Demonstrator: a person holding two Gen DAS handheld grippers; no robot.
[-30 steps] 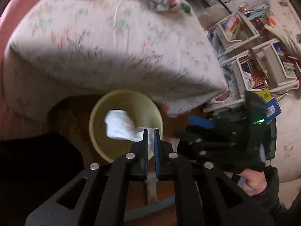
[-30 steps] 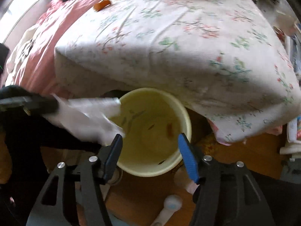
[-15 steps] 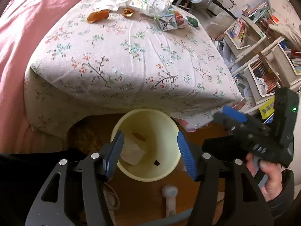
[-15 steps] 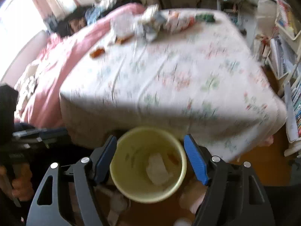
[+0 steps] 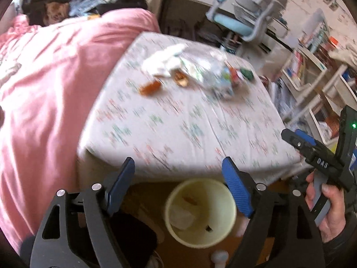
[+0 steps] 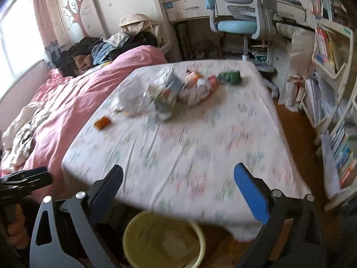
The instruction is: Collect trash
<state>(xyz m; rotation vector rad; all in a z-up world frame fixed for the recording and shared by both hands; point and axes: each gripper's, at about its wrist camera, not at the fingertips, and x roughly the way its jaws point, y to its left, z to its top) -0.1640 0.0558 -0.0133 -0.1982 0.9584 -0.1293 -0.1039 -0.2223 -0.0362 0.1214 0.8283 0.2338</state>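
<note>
Home bedroom, kid's room. Bed with pink blanket [image 6: 73,102], pile of clothes [image 6: 107,44] at far end. Small table under flowery cloth [image 6: 200,147]. Blue and grey desk chair [image 6: 241,11] at white desk [image 6: 187,6]. Shelves full of books [image 6: 328,51]. Tree sticker [image 6: 75,13] on wall. Yellow trash bin [image 5: 200,210] on wood floor.

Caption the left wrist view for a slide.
Open left gripper above yellow bin holding tissue; litter on floral sheet.
</note>
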